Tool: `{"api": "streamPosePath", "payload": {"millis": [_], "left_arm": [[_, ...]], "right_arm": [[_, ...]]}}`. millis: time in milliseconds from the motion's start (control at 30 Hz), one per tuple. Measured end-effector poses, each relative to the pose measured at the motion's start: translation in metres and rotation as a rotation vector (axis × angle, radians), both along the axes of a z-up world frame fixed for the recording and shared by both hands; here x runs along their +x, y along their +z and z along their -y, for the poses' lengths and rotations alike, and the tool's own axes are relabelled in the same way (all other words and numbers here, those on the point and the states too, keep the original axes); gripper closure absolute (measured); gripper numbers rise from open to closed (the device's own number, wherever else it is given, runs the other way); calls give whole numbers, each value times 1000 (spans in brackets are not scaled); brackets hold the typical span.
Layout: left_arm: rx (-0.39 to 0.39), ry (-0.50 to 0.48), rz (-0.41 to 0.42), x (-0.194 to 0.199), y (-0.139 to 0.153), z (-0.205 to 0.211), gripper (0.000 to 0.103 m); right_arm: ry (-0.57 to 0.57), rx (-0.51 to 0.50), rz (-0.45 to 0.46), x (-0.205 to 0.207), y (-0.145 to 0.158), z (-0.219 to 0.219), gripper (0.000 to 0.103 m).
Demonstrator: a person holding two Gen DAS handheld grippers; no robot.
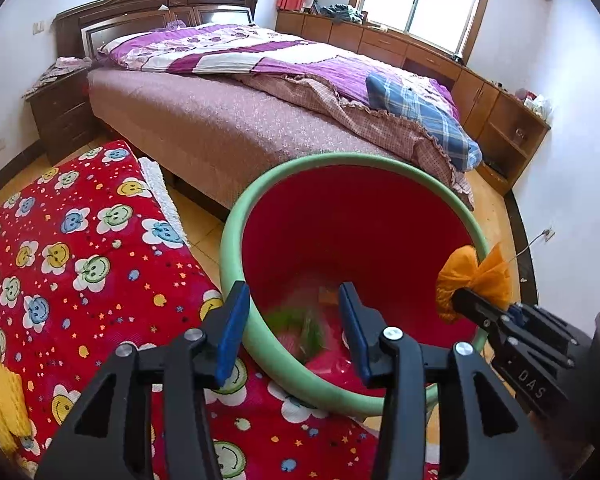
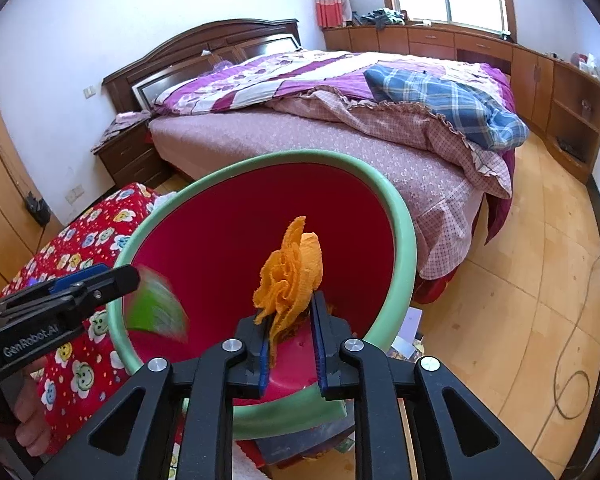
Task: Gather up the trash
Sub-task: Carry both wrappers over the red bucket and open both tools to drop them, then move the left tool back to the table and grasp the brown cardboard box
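Observation:
A red bin with a green rim (image 1: 236, 216) stands beside the red smiley blanket; it also shows in the right wrist view (image 2: 400, 208). My left gripper (image 1: 296, 300) is open and empty, its fingers astride the bin's near rim. A blurred green wrapper (image 1: 300, 324) lies low inside the bin, and in the right wrist view (image 2: 156, 304) it is just off the left gripper's tip (image 2: 128, 278). My right gripper (image 2: 290, 320) is shut on an orange foam net (image 2: 292, 272) and holds it over the bin mouth; the net also shows in the left wrist view (image 1: 472, 276).
A red smiley-face blanket (image 1: 80, 248) covers the surface at left, with a yellow foam net (image 1: 0, 400) on it. A bed (image 1: 220, 120) stands behind the bin. Papers (image 2: 410, 336) lie on the wooden floor. A cable (image 2: 572, 360) trails at right.

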State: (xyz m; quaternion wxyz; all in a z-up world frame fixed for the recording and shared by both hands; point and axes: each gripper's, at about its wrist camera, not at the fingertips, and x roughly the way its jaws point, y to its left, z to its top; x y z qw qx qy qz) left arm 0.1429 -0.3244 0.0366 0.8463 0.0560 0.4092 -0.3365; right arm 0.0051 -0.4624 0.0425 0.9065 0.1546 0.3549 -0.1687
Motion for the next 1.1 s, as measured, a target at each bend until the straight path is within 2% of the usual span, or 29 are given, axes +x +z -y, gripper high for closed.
{"api": "streamPosePath", "payload": {"millis": [67, 500, 833, 1100], "left_arm": [[-2, 4, 11, -1, 3, -2, 57], [2, 45, 24, -10, 16, -25, 57], [-3, 95, 32, -22, 26, -59, 57], [-15, 159, 32, -30, 32, -98, 57]], "right_arm": [[-4, 4, -1, 0, 0, 0, 76], [0, 0, 5, -5, 6, -8, 69], [9, -12, 38, -12, 20, -27, 53], [47, -25, 66, -16, 32, -52, 51]]}}
